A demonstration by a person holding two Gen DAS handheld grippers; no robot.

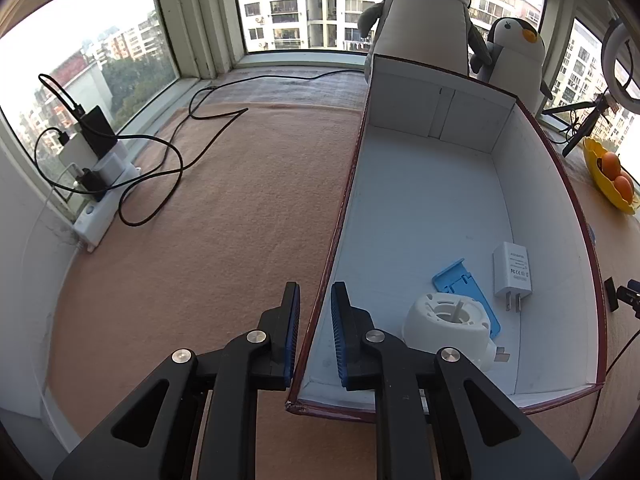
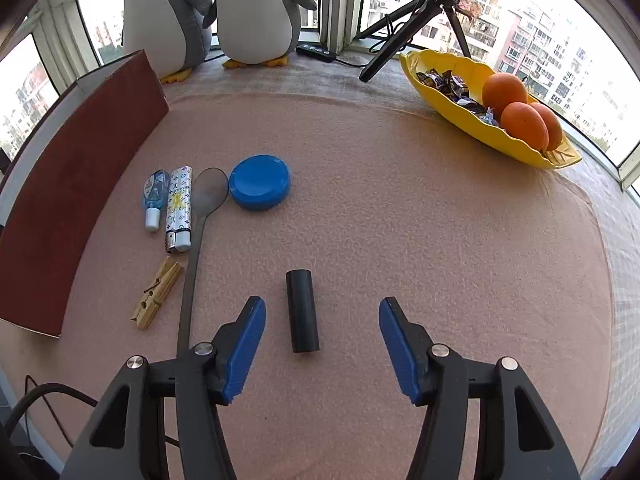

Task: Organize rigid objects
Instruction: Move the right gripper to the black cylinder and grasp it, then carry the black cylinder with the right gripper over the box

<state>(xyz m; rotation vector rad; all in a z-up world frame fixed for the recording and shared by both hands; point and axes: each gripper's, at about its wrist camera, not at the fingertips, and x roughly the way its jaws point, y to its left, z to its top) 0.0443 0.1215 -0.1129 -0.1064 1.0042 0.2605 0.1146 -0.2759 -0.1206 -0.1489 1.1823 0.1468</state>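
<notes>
A white-lined box with dark red outer walls holds a white round part, a blue phone stand and a white charger. My left gripper straddles the box's left wall near its front corner, jaws close on either side of it. My right gripper is open over the mat, with a black cylinder lying between its fingers. Beyond lie a blue lid, spoon, lighter, correction tape and wooden clothespin.
A yellow fruit dish with oranges and sweets sits at the right. Two plush penguins and a tripod stand by the window. A power strip with chargers and loose black cables lie at the far left of the mat.
</notes>
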